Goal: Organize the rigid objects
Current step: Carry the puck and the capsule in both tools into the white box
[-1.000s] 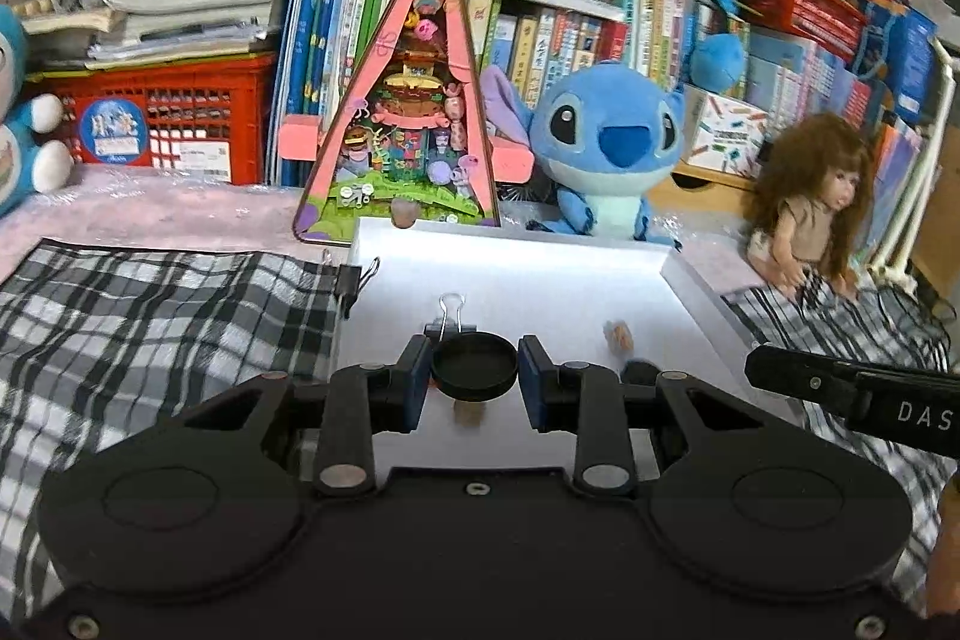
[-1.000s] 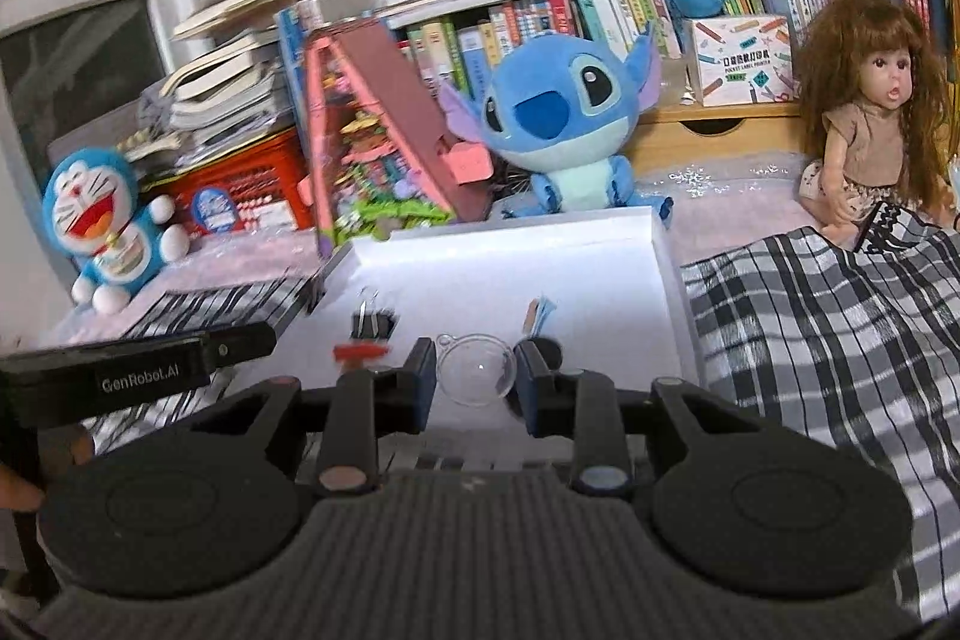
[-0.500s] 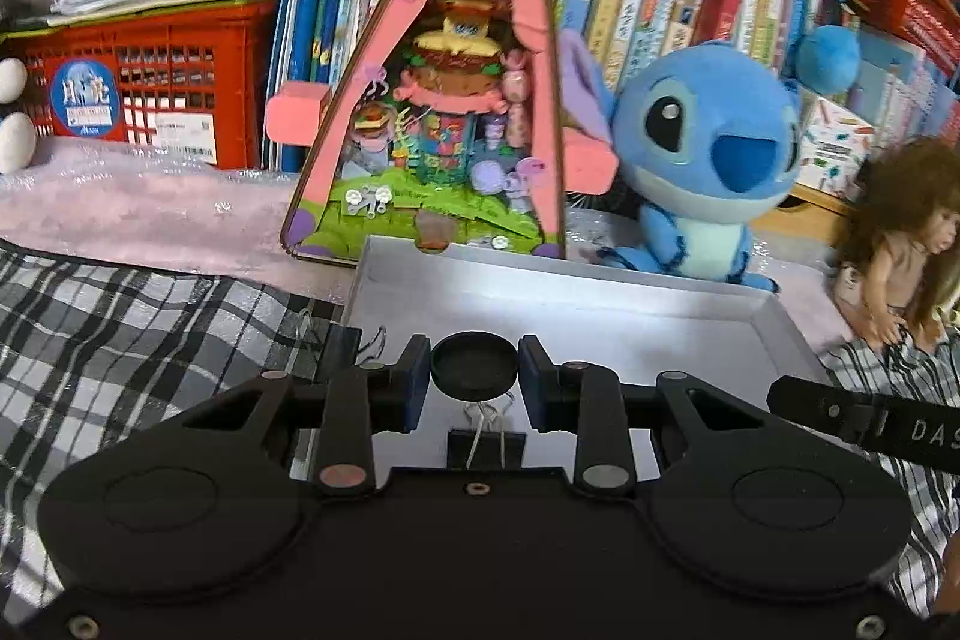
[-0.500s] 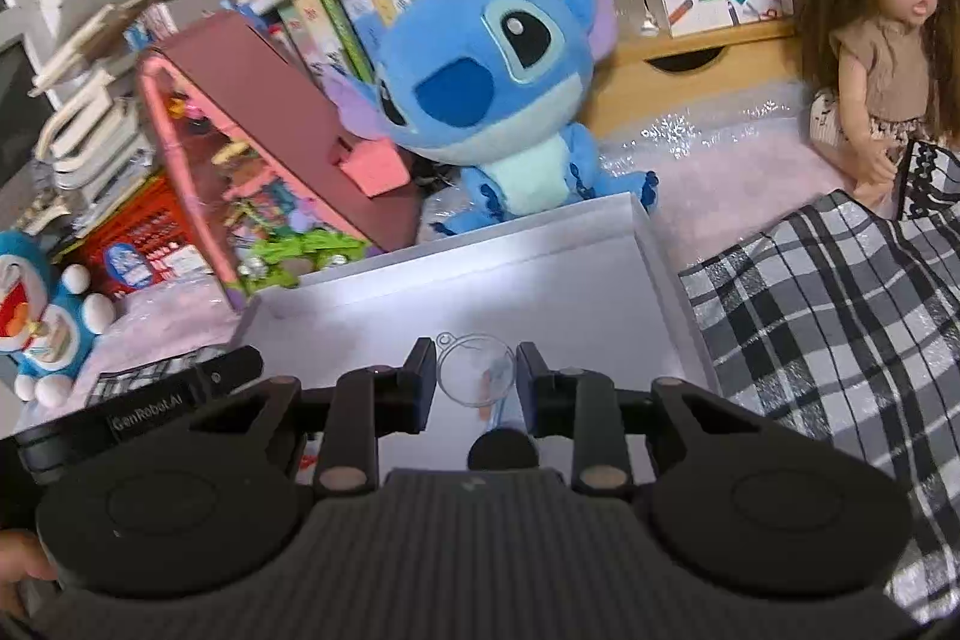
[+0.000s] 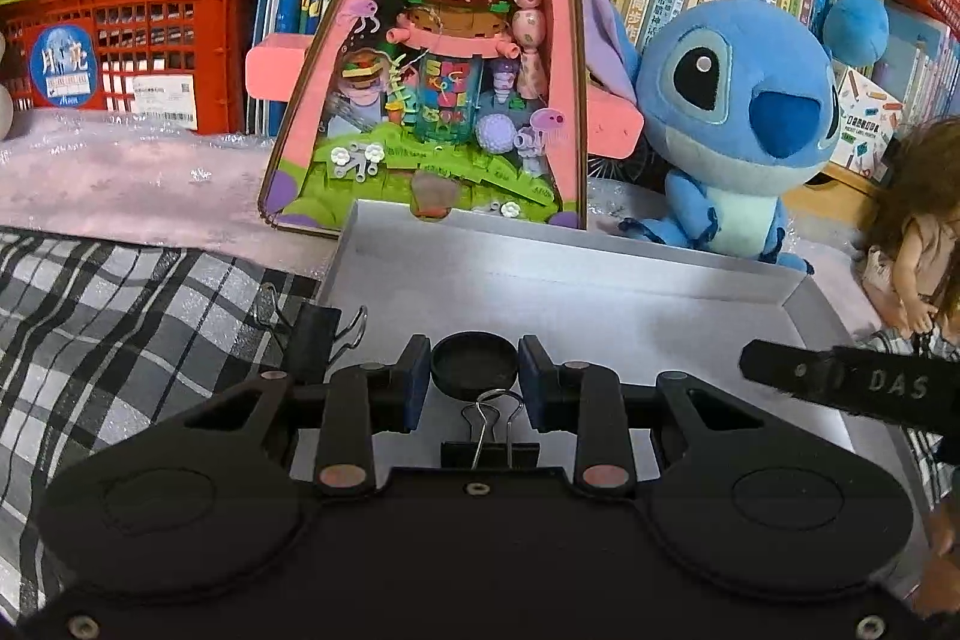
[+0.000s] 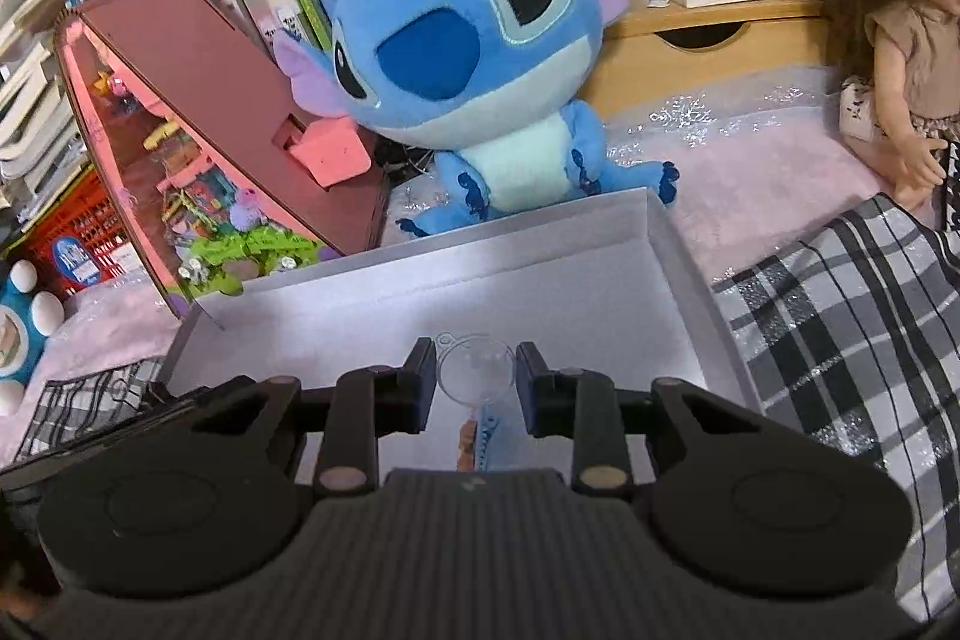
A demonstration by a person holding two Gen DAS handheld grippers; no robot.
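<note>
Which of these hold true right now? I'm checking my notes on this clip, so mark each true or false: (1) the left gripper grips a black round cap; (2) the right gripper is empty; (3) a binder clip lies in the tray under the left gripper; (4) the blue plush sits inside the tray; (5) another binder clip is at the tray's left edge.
1. True: the left gripper is shut on the black round cap.
2. False: the right gripper holds a clear round lid.
3. True: a binder clip lies in the white tray there.
4. False: the blue plush sits behind the tray's far wall.
5. True: a second binder clip is there.
</note>
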